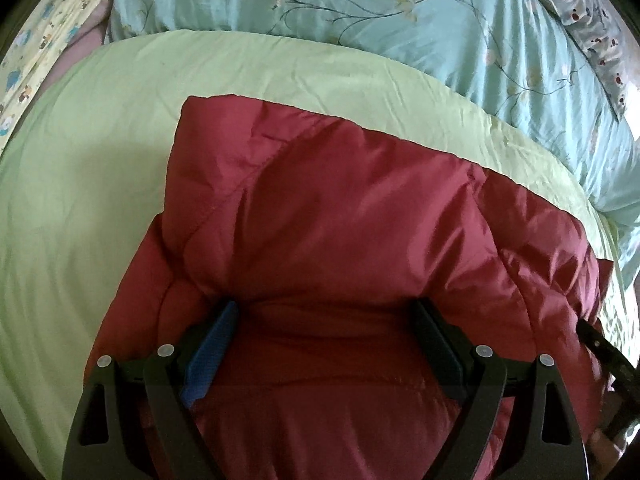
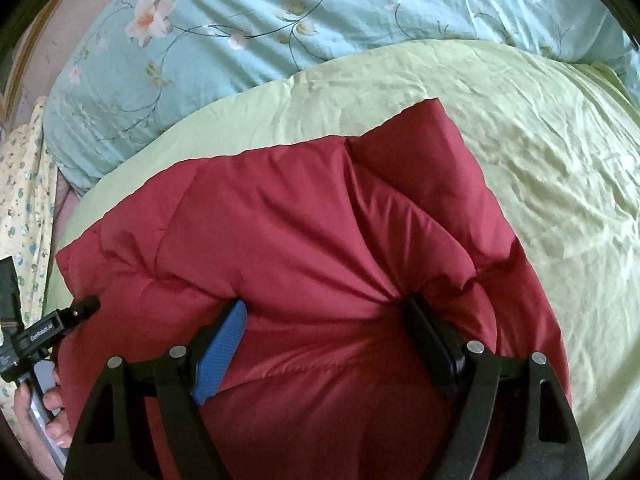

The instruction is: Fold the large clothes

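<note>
Red puffer jacket (image 1: 320, 208) lies bunched on the light green sheet (image 1: 80, 200), below the floral quilt (image 1: 360, 20). Left gripper (image 1: 326, 308) and right gripper (image 2: 326, 306) each spread wide, pads pressing jacket padding between them.

**Two wrist cameras, both angled down at the same red garment**

The left wrist view looks forward and steeply down along its own tool (image 1: 324, 312), close above a padded red garment (image 1: 320, 208) on a green sheet (image 1: 80, 200). The right wrist view does likewise over its tool (image 2: 326, 312), just as near. Both share the garment (image 2: 300, 220), the sheet (image 2: 540, 160) and the floral quilt (image 1: 400, 12) beyond. The left tool (image 2: 40, 332) shows at the right view's lower left edge.
</note>
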Demonstrator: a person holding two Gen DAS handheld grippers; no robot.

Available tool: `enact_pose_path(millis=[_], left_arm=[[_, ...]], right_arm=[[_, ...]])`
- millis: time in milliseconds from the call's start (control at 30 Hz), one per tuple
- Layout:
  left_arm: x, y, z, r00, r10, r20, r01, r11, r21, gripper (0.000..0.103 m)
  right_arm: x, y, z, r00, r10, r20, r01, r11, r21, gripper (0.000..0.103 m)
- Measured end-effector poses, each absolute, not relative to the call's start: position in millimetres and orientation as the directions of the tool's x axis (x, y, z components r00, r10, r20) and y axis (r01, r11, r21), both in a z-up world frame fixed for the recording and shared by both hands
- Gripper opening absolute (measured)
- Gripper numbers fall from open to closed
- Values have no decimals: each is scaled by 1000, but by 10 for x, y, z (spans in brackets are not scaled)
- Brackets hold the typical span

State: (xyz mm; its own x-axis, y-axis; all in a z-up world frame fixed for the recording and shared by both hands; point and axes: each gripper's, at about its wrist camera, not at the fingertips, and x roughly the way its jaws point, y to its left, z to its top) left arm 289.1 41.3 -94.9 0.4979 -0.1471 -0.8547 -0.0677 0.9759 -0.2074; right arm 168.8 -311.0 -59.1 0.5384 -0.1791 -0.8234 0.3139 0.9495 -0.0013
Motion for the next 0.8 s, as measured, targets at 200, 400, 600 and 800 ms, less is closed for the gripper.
enact_pose_path(millis=[200,400,600,800], left_arm=[[2339,346,-670,548,-145,-824,-6,984,-177,87],[1723,211,-468,568,-197,-799,66,979,-194,87],[1510,103,-667,526,-183,-831,114,983,-144,89],[1580,92,-743,523,-176,-834,115,984,-135,91]], right_arm=[[1690,-3092,-604,535,-193,-822,305,952,-25,83],[1695,-3099,-597,537,-194,-821,303,953,-28,83],[1641,-3069,-531,554,-175,-814,291,957,-8,84],[1206,-2757,-171,609,-158,-777,254,967,3,84]])
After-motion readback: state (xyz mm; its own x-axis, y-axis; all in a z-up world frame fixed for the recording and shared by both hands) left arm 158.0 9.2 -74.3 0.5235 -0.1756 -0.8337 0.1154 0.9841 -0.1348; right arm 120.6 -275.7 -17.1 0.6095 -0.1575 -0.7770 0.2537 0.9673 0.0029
